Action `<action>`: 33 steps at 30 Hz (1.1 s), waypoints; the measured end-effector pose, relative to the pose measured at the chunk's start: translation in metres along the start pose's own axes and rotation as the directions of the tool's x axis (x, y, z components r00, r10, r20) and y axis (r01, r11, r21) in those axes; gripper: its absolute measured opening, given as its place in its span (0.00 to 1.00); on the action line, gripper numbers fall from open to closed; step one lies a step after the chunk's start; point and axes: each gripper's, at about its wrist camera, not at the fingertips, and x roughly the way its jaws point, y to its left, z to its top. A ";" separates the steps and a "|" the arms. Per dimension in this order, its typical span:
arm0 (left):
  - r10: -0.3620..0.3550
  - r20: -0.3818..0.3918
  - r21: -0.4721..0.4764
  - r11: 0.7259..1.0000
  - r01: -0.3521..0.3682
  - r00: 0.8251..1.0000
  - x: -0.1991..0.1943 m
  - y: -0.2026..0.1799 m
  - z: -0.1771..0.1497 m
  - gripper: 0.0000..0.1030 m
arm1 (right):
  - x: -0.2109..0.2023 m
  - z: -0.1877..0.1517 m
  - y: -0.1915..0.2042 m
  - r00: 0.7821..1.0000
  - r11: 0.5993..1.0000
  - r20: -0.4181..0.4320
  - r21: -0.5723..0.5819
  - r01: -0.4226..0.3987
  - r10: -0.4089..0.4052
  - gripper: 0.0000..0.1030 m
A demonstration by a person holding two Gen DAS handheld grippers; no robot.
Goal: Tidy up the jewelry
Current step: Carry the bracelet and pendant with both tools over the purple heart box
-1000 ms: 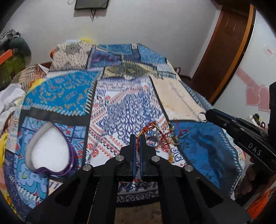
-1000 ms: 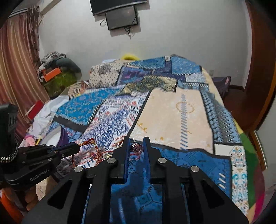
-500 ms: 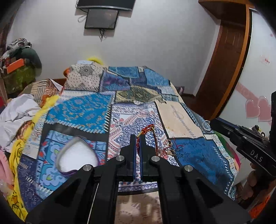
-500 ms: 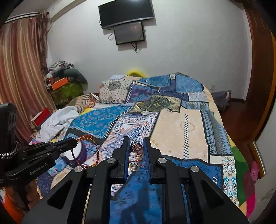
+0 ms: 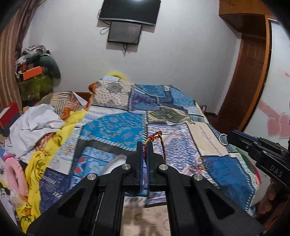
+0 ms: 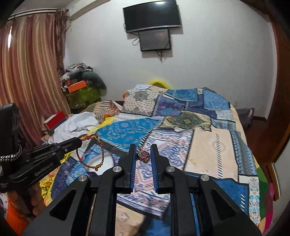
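Red bracelet (image 5: 161, 145): a thin red and gold cord loop. It hangs from the tip of the left gripper, up in the air over the bed. In the right wrist view (image 6: 90, 152) a small gold charm hangs at its bottom.
Ring (image 6: 143, 155): a small ring with a dark red bumpy top. It sits between the two fingers of the right gripper, up off the bed. In the left wrist view its silver hoop (image 5: 223, 139) pokes out of the gripper tip.
Left gripper (image 5: 144, 150): its two fingers are pressed together, pinching the cord of the red bracelet.
Right gripper (image 6: 143, 154): its fingers are pinching the ring from both sides.
White dish (image 6: 108, 160): it lies on the bed under the hanging red bracelet. Only part of it shows.
Bed cover (image 6: 208, 145): a patchwork of blue, white and tan squares, spread over the bed.
Yellow cloth (image 5: 45, 154): lies along the left edge of the bed, beside a white cloth (image 5: 32, 127).
Screens (image 6: 152, 16): two dark screens on the white wall past the bed.
Curtain (image 6: 27, 72): striped, hanging at the left.
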 end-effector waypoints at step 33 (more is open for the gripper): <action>0.003 -0.161 -0.046 0.999 -0.011 0.987 0.081 0.075 -0.041 0.01 | 0.126 -0.037 0.067 0.951 0.987 -0.274 -0.029 -0.157 0.143 0.14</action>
